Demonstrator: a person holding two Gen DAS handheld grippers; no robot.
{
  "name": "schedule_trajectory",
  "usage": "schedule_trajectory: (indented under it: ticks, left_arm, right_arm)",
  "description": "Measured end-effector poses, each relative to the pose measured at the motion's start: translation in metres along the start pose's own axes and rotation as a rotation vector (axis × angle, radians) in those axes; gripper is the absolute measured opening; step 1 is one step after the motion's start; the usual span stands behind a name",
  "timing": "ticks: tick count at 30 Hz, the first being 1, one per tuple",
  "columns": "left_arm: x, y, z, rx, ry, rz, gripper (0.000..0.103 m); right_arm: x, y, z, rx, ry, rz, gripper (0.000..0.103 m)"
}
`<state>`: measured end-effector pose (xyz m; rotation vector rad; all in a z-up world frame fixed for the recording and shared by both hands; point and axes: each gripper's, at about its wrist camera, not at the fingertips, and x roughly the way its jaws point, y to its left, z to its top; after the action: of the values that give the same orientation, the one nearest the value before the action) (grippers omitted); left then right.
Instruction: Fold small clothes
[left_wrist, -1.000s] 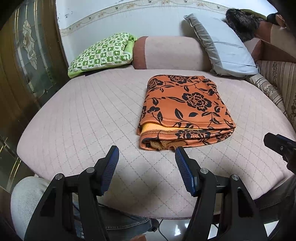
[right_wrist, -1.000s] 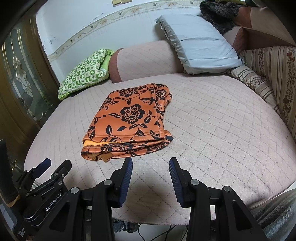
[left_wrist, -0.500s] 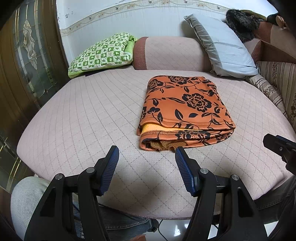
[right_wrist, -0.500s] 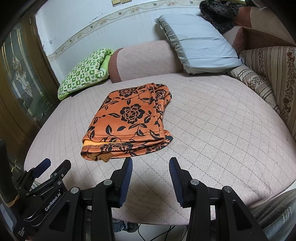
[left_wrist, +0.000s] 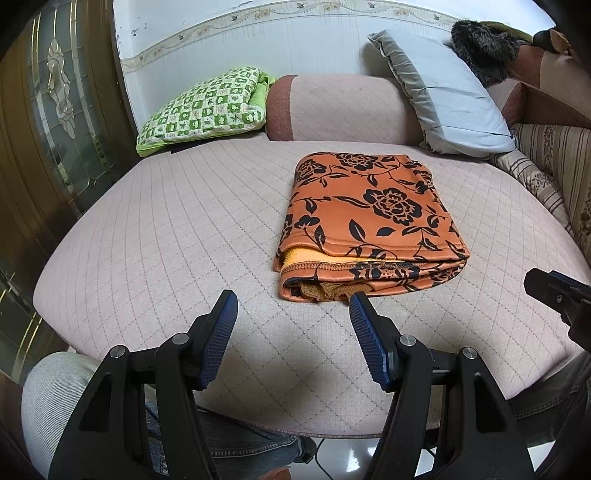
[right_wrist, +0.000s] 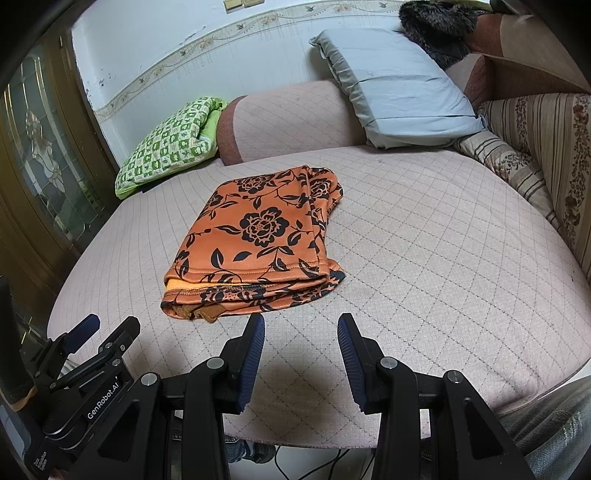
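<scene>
Handling: garment (left_wrist: 369, 218) is judged soft, light and limp; sagging is expected unless two corners are lifted together, and stacked layers may slide apart.
Grasp points: the two near corners of the folded stack, at the open hemmed edge, are judged best, one for each hand-held gripper.
Appearance: orange cloth printed with black roses and leaves; a plain yellow-orange lining is exposed between layers at the near edge; a thick rectangular fold with stitched hems is shown.
Position: garment lies flat on the quilted pink sofa seat (left_wrist: 166, 229), well short of the grey pillow (left_wrist: 443, 96) and green checked cushion (left_wrist: 207, 103).
Left hand-held gripper (left_wrist: 291, 306): jaws are spread, nothing is held; it hovers just short of the near edge.
Right hand-held gripper (right_wrist: 301, 328): jaws are parted and empty, likewise near that edge.
Progress: folding is judged essentially complete.
</scene>
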<state>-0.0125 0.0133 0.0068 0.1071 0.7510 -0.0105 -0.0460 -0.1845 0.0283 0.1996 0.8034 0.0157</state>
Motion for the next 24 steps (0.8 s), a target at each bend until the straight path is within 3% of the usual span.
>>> schedule_trajectory:
  ticks: [24]
  left_arm:
    - [-0.0029,-0.0011,0.0003,-0.007,-0.003,0.002,0.063]
  right_arm:
    - [-0.0004,-0.0008,0.0004,-0.002,-0.002,0.000,0.039]
